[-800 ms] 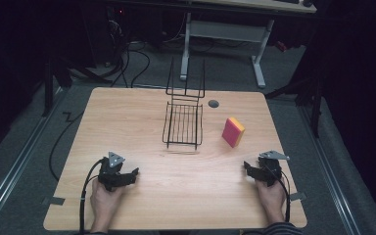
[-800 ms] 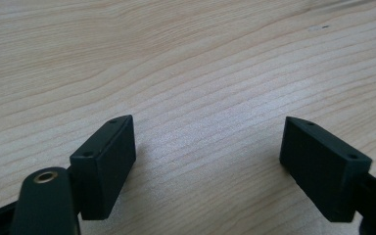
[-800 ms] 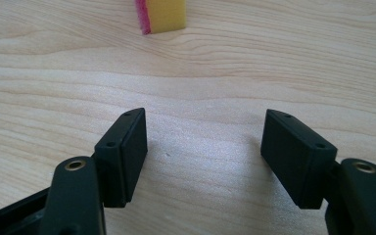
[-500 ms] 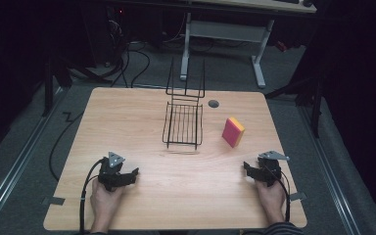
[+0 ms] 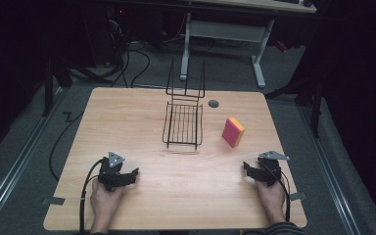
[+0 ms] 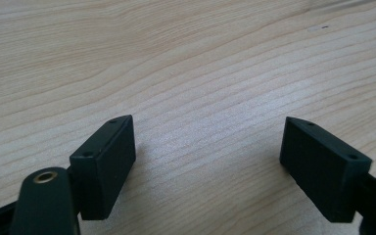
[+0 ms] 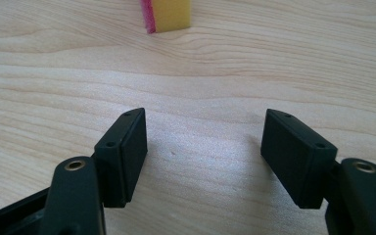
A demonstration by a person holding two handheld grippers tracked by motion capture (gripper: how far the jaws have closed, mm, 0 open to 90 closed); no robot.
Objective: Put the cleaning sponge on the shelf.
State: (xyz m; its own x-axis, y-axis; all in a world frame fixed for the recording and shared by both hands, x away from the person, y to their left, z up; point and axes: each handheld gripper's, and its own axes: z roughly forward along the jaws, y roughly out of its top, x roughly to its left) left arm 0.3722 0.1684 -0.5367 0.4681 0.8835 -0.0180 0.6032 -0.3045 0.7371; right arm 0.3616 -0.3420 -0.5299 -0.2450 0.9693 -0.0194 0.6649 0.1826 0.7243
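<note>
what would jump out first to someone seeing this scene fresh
The pink-and-yellow sponge block stands out, bright on the pale wooden table, right of centre. Left of it, at the middle, stands a black wire rack with a tall upright back. Near the front edge, the left gripper and right gripper rest with jaws open, holding nothing.

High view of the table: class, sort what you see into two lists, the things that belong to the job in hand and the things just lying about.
Job in hand:
sponge
right gripper, open, nearest the sponge
left gripper, open

Lying about:
wire rack
tape tabs at the table edge
</note>
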